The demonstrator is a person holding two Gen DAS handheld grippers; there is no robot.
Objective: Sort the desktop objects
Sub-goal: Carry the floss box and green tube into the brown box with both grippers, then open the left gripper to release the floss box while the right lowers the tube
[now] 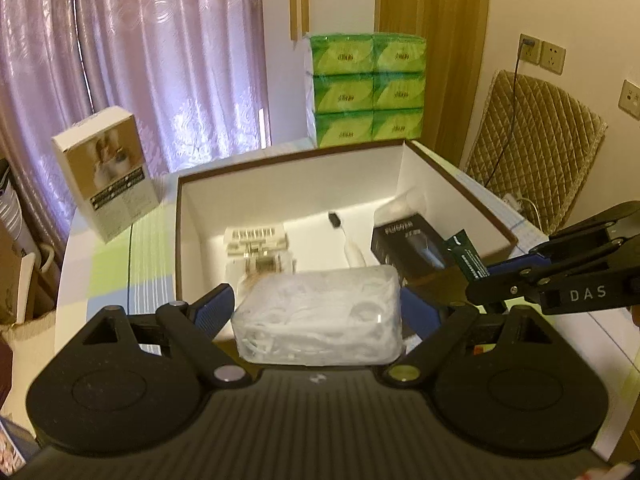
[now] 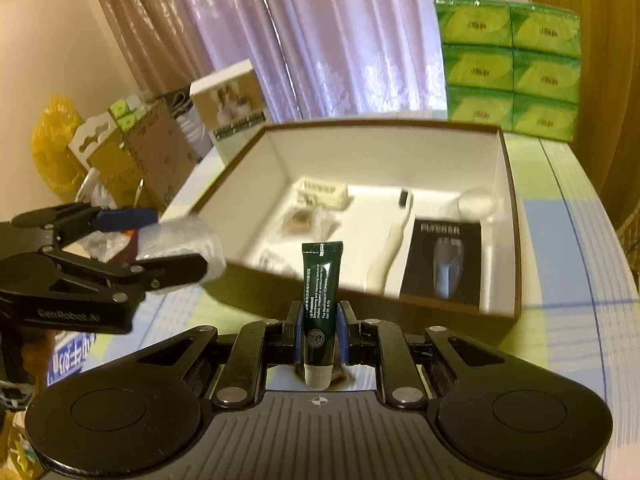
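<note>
My left gripper (image 1: 318, 300) is shut on a clear plastic pack of white items (image 1: 318, 316), held just in front of the open white box (image 1: 280, 176). In the right wrist view the same pack (image 2: 180, 240) shows at the left, in the left gripper (image 2: 176, 240). My right gripper (image 2: 319, 316) is shut on a dark green tube (image 2: 320, 292), cap toward the camera, short of the box (image 2: 508, 216). In the left wrist view the tube (image 1: 466, 256) sticks out at the box's right edge. Inside the box lie a black carton (image 2: 444, 262), a white toothbrush-like handle (image 2: 394, 240), a clear packet (image 2: 320, 194) and a white round thing (image 2: 478, 202).
Stacked green tissue packs (image 1: 366, 88) stand behind the box. A beige product box (image 1: 106, 172) stands upright at the table's left. Cardboard packaging (image 2: 152, 148) and a yellow bag (image 2: 52, 148) sit beyond the table's left side. A quilted chair back (image 1: 532, 144) is at the right.
</note>
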